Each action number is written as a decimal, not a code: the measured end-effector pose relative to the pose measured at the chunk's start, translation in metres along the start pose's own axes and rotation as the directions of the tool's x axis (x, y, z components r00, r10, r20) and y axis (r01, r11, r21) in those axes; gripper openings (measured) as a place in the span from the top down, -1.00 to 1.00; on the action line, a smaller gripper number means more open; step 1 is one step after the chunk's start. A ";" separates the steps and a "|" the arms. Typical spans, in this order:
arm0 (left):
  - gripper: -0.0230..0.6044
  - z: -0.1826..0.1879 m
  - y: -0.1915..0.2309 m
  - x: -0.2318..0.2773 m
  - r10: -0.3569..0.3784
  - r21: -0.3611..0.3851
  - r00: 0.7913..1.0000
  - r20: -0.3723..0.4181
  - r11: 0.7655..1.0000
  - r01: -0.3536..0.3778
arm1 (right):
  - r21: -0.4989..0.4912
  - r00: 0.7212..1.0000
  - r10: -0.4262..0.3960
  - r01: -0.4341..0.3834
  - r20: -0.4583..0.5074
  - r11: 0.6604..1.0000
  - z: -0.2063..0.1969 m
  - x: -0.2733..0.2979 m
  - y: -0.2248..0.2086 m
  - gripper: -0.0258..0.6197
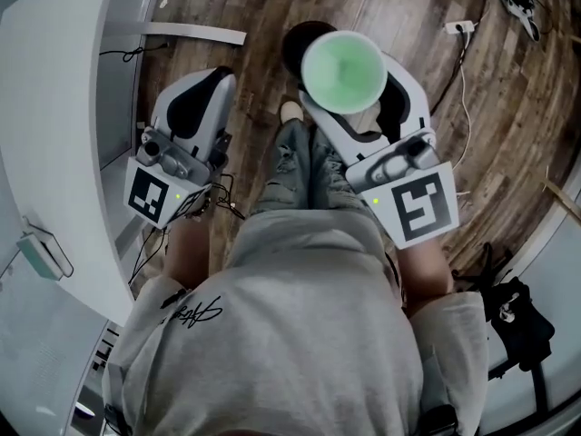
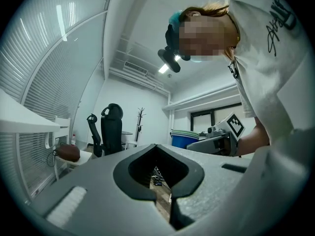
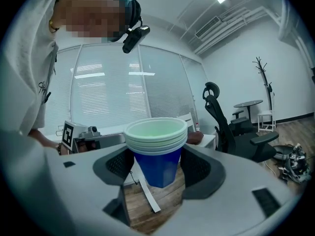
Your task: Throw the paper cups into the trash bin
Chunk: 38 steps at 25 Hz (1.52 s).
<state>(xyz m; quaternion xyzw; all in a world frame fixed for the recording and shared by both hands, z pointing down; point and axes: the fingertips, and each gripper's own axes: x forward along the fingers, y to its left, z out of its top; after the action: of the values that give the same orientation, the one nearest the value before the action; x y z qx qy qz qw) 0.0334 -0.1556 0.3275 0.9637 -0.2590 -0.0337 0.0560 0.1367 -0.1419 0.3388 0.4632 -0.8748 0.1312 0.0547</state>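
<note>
Down below us, a brown wooden floor (image 1: 245,7) fills most of the head view, and a white surface (image 1: 54,107) runs along its left side. Our left tool (image 2: 155,147) has its two jaws pressed together with nothing between them. Our right tool (image 3: 157,151) is clamped on a stack of paper cups (image 1: 343,71), blue outside and green inside. We hold the cups upright above the floor, right of the left tool and well apart from the white surface.

In the head view, the jaw tips of the right gripper (image 1: 356,94) are covered by the stacked paper cups (image 1: 343,69) gripped between them. A dark round object (image 1: 302,36) beyond the claw is largely hidden and cannot be identified.
</note>
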 end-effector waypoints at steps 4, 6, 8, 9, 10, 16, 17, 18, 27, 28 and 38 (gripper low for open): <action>0.91 -0.017 0.009 0.005 0.009 -0.016 1.000 -0.015 1.000 -0.009 | -0.006 1.000 -0.006 0.006 -0.012 1.000 -0.016 0.006 -0.007 -0.01; 0.91 -0.025 0.013 0.008 0.005 -0.024 1.000 -0.017 1.000 -0.006 | -0.007 1.000 -0.011 0.011 -0.020 1.000 -0.025 0.009 -0.011 -0.01; 0.91 -0.034 0.018 0.010 0.000 -0.029 1.000 -0.017 1.000 -0.001 | -0.007 1.000 -0.016 0.016 -0.024 1.000 -0.035 0.014 -0.015 -0.01; 0.91 -0.039 0.021 0.012 -0.002 -0.033 1.000 -0.020 0.999 0.001 | -0.005 1.000 -0.018 0.018 -0.025 1.000 -0.039 0.017 -0.016 -0.01; 0.91 -0.043 0.023 0.013 -0.005 -0.038 1.000 -0.024 0.999 0.004 | -0.001 0.999 -0.021 0.021 -0.026 1.000 -0.043 0.019 -0.018 -0.01; 0.91 -0.069 0.028 0.019 -0.030 -0.056 0.999 -0.036 0.998 0.028 | 0.013 0.999 -0.028 0.029 -0.040 1.000 -0.072 0.028 -0.024 -0.01; 0.92 -0.074 0.030 0.021 -0.035 -0.060 0.999 -0.039 0.998 0.032 | 0.013 0.999 -0.030 0.030 -0.044 0.999 -0.077 0.031 -0.026 -0.01; 0.91 -0.080 0.032 0.022 -0.039 -0.065 0.998 -0.044 0.997 0.036 | 0.015 0.998 -0.031 0.032 -0.047 0.999 -0.082 0.034 -0.029 -0.01; 0.91 -0.122 0.039 0.024 -0.060 -0.114 0.996 -0.067 0.992 0.052 | 0.028 0.995 -0.043 0.045 -0.087 0.999 -0.128 0.050 -0.041 -0.01; 0.91 -0.126 0.040 0.024 -0.062 -0.120 0.995 -0.074 0.991 0.053 | 0.028 0.995 -0.043 0.045 -0.089 0.999 -0.132 0.052 -0.042 -0.01; 0.91 -0.160 0.052 0.020 -0.063 -0.149 0.993 -0.104 0.988 0.047 | 0.019 0.990 -0.030 0.033 -0.135 0.999 -0.185 0.069 -0.050 -0.01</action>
<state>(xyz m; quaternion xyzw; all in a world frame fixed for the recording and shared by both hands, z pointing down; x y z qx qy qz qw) 0.0401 -0.1954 0.4924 0.9642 -0.2256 -0.0017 0.1395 0.1343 -0.1725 0.5406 0.4676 -0.8602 0.1706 0.1106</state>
